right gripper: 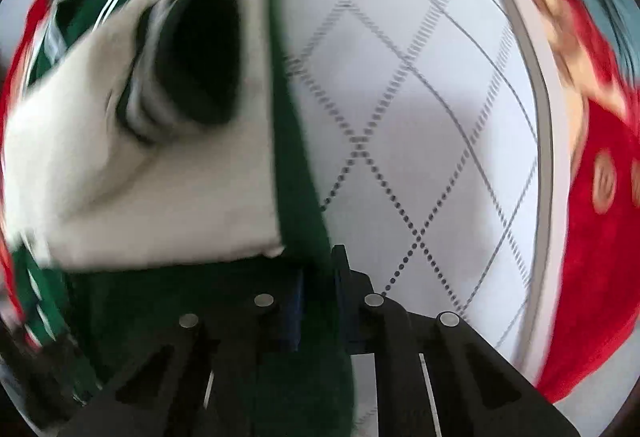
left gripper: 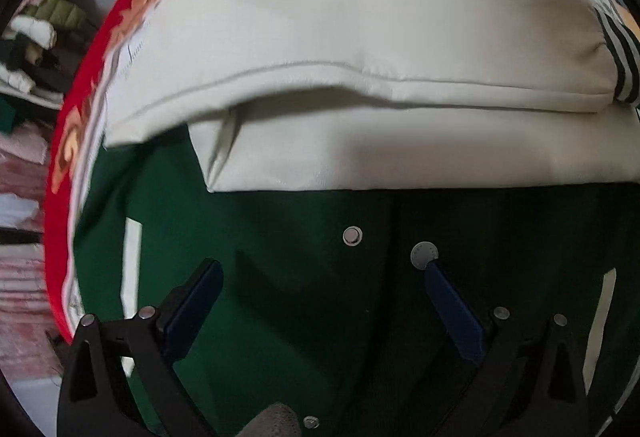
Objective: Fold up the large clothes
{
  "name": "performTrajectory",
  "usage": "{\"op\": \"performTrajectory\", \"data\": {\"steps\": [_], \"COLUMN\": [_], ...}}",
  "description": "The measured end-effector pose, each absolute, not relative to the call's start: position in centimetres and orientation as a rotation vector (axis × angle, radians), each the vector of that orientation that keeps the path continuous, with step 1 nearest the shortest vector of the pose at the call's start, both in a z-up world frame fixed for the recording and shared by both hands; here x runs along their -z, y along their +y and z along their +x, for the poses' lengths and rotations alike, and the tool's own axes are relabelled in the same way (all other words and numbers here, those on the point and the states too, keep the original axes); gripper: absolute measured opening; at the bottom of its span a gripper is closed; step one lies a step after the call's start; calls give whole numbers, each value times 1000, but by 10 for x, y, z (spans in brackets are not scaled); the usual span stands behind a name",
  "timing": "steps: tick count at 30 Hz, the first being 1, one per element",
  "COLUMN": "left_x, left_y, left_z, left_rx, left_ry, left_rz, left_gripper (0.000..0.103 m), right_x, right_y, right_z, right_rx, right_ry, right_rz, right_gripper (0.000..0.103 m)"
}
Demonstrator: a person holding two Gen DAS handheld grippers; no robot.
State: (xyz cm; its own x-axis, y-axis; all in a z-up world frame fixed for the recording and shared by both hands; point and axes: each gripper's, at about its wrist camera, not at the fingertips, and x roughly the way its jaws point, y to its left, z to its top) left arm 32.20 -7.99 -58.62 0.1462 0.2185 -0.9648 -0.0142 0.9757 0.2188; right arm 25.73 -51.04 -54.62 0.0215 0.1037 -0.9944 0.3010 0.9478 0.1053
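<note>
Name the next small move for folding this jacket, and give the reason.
Probably close the left gripper, which stands open over the green jacket front, on the edge opposite the right gripper. The right is already pinching the green edge, and both cream sleeves lie folded across.

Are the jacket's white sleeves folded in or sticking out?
Folded in. Both white sleeves lie across the green jacket, one on top of the other, above its snap buttons.
</note>
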Motion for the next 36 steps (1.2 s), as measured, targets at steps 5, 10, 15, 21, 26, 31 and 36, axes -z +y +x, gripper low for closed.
{"op": "performTrajectory", "data": {"steps": [5, 10, 15, 21, 26, 31, 36], "left_x": [596, 601, 601, 601, 602, 601, 591], "left_y": [-75, -71, -72, -79, -84, -86, -77], "left_z": [325, 326, 328, 327, 331, 338, 348], "left_rx": [-147, -106, -80, -76, -82, -94, -123], "left_ry": [1427, 1416, 1411, 1369, 1393, 1389, 1395], "left_rz": [103, 39, 26, 29, 25, -2, 2], "left_gripper": [103, 103, 103, 103, 103, 103, 103], "right_x": [555, 560, 560, 578, 585, 579, 581], "right_y": [-514, -500, -490, -480, -470, -502, -502], "right_z": [254, 263, 274, 295, 304, 291, 300], "right_rx": [164, 145, 137, 122, 111, 199, 159], "right_ry": [1563, 1583, 1576, 1568, 1548, 1481, 1592], "right_rz": [346, 319, 347, 317, 331, 572, 616], "right_gripper": [13, 20, 30, 41, 36, 13, 21]}}
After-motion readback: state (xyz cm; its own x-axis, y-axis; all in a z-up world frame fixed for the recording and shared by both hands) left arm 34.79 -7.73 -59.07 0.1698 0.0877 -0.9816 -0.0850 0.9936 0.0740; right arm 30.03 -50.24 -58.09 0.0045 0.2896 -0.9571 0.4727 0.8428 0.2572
